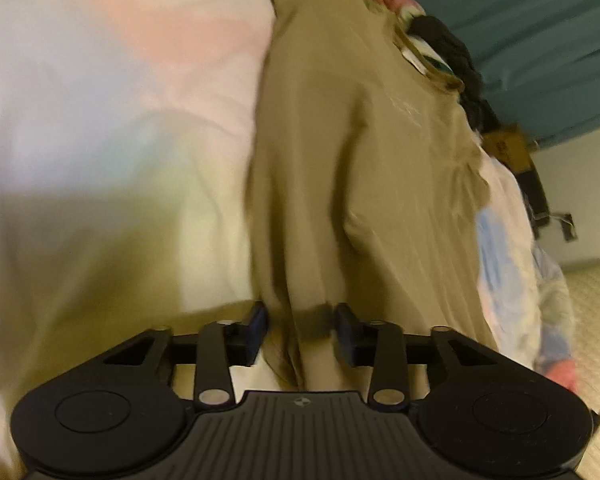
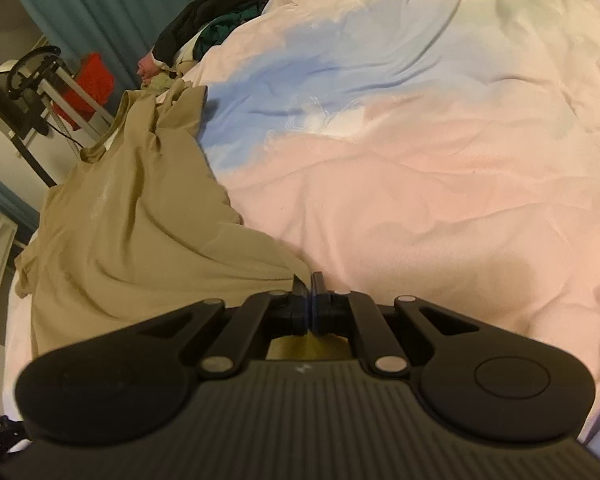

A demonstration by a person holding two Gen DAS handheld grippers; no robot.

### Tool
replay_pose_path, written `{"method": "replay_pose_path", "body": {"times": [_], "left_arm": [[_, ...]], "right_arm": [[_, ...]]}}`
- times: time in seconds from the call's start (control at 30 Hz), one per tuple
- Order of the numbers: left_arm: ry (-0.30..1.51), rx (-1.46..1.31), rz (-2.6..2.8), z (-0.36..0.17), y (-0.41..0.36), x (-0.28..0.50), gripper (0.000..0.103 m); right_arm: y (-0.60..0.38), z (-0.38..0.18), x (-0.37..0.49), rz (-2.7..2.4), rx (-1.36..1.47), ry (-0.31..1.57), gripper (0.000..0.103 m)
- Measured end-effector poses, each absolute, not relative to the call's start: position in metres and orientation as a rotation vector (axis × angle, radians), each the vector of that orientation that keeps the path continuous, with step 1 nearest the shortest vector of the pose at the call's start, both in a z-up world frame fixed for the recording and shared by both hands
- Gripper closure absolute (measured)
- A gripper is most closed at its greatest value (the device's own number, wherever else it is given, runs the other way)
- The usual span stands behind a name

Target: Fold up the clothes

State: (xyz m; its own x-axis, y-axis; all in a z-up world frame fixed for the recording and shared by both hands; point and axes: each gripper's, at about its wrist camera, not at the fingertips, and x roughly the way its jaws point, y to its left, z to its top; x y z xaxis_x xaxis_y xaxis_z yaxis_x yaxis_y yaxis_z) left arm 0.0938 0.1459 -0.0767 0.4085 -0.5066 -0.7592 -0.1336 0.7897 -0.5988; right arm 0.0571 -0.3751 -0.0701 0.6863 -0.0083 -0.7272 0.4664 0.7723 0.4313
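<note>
— Beyond both tools, what's the biggest thing?

— Ahead of the right gripper [image 2: 307, 280] spreads a soft duvet [image 2: 420, 140], pastel pink, blue and cream, creased in shallow folds. It runs wide and bare to that tool's right and front.

— And the garment?

— A tan shirt [image 2: 132, 216], thin matte knit, lies rumpled on the duvet to the right gripper's left. Its neck opening is at the far end; its near hem tapers into a point that reaches the tool's tips.

— Is that tool clamped?

— Its jaws are pressed together, and the tan corner meets them, so it looks pinched on the shirt's edge.

— The other one?

— From the left gripper [image 1: 302, 328], the tan shirt [image 1: 360, 160] stretches straight ahead, blurred. A bunched fold of it sits between the blue pads [image 1: 345, 326], which stand apart; whether they press it I cannot tell.

— Anything smaller?

— Dark clothes [image 2: 204, 20] heaped at the far edge, against a teal curtain [image 2: 112, 4].
</note>
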Motion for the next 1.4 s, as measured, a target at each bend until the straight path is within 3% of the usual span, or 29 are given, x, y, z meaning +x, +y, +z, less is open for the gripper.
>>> {"method": "replay_pose_path", "body": {"times": [0.17,0.23,0.33,0.6,0.9,0.97,1.03,1.07,1.13,1.17,1.2,1.27,1.4], "left_arm": [[1.221,-0.566,-0.31,-0.078,0.129,0.095,0.065],[1.237,-0.537,-0.3,-0.077,0.127,0.096,0.085],[1.226,-0.5,-0.305,-0.063,0.132,0.096,0.095],[1.181,-0.353,-0.235,-0.007,0.175,0.081,0.097],[1.253,-0.257,-0.124,-0.02,0.204,0.084,0.101],[1.234,-0.24,-0.142,-0.019,0.198,0.085,0.099],[1.209,-0.22,-0.152,-0.012,0.198,0.083,0.085],[1.187,-0.204,-0.155,-0.008,0.195,0.082,0.084],[1.121,-0.168,-0.154,0.005,0.189,0.074,0.065],[1.085,-0.162,-0.158,0.012,0.187,0.071,0.06],[1.049,-0.157,-0.162,0.019,0.184,0.068,0.054],[0.978,-0.154,-0.172,0.03,0.165,0.068,0.05],[0.836,-0.145,-0.183,0.05,0.122,0.073,0.027]], "right_arm": [[-0.366,-0.067,0.06,-0.252,0.596,0.788,0.098],[-0.361,-0.065,0.062,-0.216,0.573,0.813,0.098],[-0.349,-0.055,0.067,-0.145,0.502,0.87,0.098],[-0.318,-0.018,0.067,0.089,0.345,1.02,0.099],[-0.292,-0.021,0.051,0.15,0.192,1.117,0.098],[-0.295,-0.019,0.044,0.132,0.213,1.085,0.096],[-0.299,-0.013,0.036,0.119,0.232,1.035,0.095],[-0.302,-0.008,0.032,0.11,0.236,1.003,0.094],[-0.306,0.001,0.024,0.096,0.25,0.936,0.089],[-0.308,0.005,0.021,0.093,0.264,0.9,0.075],[-0.309,0.01,0.019,0.089,0.278,0.864,0.053],[-0.311,0.019,0.019,0.085,0.296,0.781,0.033],[-0.31,0.033,0.026,0.089,0.332,0.619,0.033]]}}
